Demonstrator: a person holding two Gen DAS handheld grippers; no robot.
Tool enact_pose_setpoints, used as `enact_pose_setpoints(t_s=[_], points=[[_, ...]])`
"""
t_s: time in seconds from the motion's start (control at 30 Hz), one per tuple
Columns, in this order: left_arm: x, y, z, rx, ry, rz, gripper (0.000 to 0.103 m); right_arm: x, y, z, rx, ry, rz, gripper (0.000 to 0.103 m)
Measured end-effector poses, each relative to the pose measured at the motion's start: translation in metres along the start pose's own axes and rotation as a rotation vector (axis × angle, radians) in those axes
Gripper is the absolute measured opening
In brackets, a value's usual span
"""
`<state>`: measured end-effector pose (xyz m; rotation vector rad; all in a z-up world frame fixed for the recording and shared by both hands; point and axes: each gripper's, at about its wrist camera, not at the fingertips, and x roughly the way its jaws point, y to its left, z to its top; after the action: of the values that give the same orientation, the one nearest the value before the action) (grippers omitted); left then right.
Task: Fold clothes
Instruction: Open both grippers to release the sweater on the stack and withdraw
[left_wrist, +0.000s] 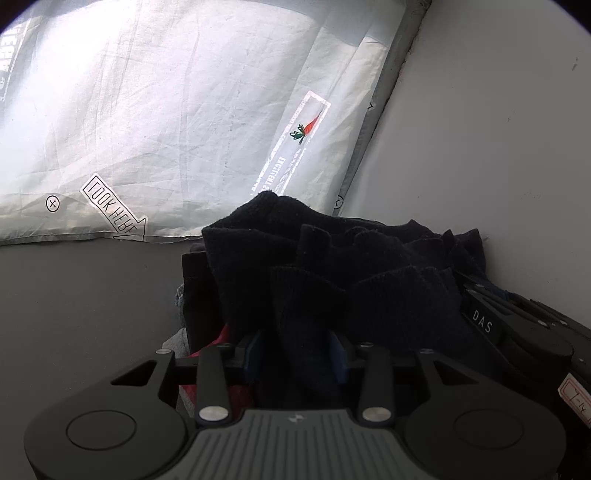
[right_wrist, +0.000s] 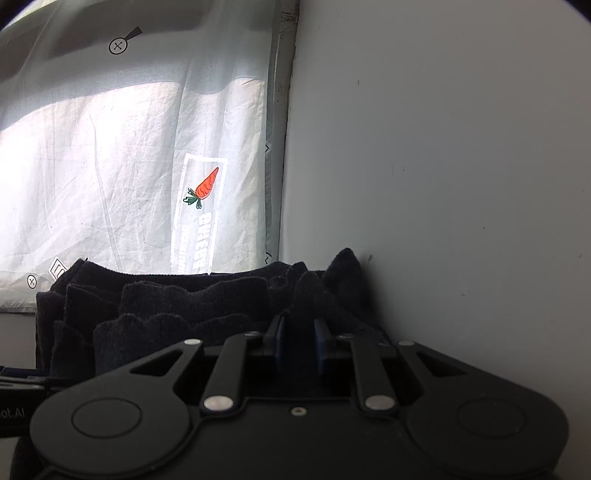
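Note:
A black knitted garment (left_wrist: 332, 258) lies bunched in thick folds on the grey surface (left_wrist: 81, 302), close to the corner of the wall. My left gripper (left_wrist: 295, 350) has its blue pads (left_wrist: 253, 350) standing apart, with a fold of the black cloth loose between them; it is open. Red and grey cloth (left_wrist: 192, 391) shows under that gripper. In the right wrist view the same black garment (right_wrist: 177, 302) is stacked in layers, and my right gripper (right_wrist: 299, 343) is shut on a narrow upright fold of it. The right gripper's black body (left_wrist: 517, 332) lies at the garment's right side.
A white printed sheet (left_wrist: 166, 110) with a carrot picture (right_wrist: 207, 186) hangs behind the garment. A plain light wall (right_wrist: 443, 166) stands close on the right. Grey surface (left_wrist: 81, 302) stretches out to the left of the pile.

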<state>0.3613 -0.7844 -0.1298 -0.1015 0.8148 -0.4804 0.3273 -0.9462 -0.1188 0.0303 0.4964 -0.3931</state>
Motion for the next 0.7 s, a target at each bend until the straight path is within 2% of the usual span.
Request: enact_pose_setpoints(t_s=[0.03, 0.1, 0.17, 0.2, 0.23, 0.3, 0.37, 0.43, 0.57, 0.7], points=[[-0.008, 0.002, 0.000, -0.008, -0.008, 0.005, 0.053, -0.005, -0.001, 0.003, 0.009, 0.004, 0.001, 0.022], [-0.024, 0.005, 0.000, 0.009, -0.034, 0.019, 0.055, -0.019, -0.003, 0.009, 0.030, 0.012, -0.001, 0.027], [-0.046, 0.009, -0.001, 0.036, -0.069, 0.034, 0.056, -0.041, -0.002, 0.012, 0.045, -0.002, 0.011, 0.046], [-0.057, 0.010, -0.001, 0.049, -0.087, 0.043, 0.062, -0.052, -0.001, 0.013, 0.052, -0.009, 0.017, 0.062], [-0.070, 0.012, -0.001, 0.066, -0.107, 0.049, 0.070, -0.064, -0.001, 0.014, 0.059, -0.017, 0.024, 0.072], [-0.101, 0.017, -0.005, 0.098, -0.173, 0.066, 0.080, -0.087, 0.006, 0.013, 0.065, -0.040, 0.047, 0.078], [-0.131, 0.024, -0.011, 0.117, -0.242, 0.097, 0.095, -0.111, 0.017, 0.009, 0.062, -0.064, 0.068, 0.089], [-0.161, 0.033, -0.020, 0.137, -0.300, 0.137, 0.100, -0.130, 0.029, 0.003, 0.061, -0.081, 0.084, 0.100], [-0.218, 0.053, -0.042, 0.153, -0.390, 0.210, 0.103, -0.172, 0.056, -0.012, 0.057, -0.115, 0.143, 0.102], [-0.278, 0.083, -0.067, 0.092, -0.472, 0.212, 0.103, -0.215, 0.084, -0.026, 0.081, -0.178, 0.174, 0.103]])
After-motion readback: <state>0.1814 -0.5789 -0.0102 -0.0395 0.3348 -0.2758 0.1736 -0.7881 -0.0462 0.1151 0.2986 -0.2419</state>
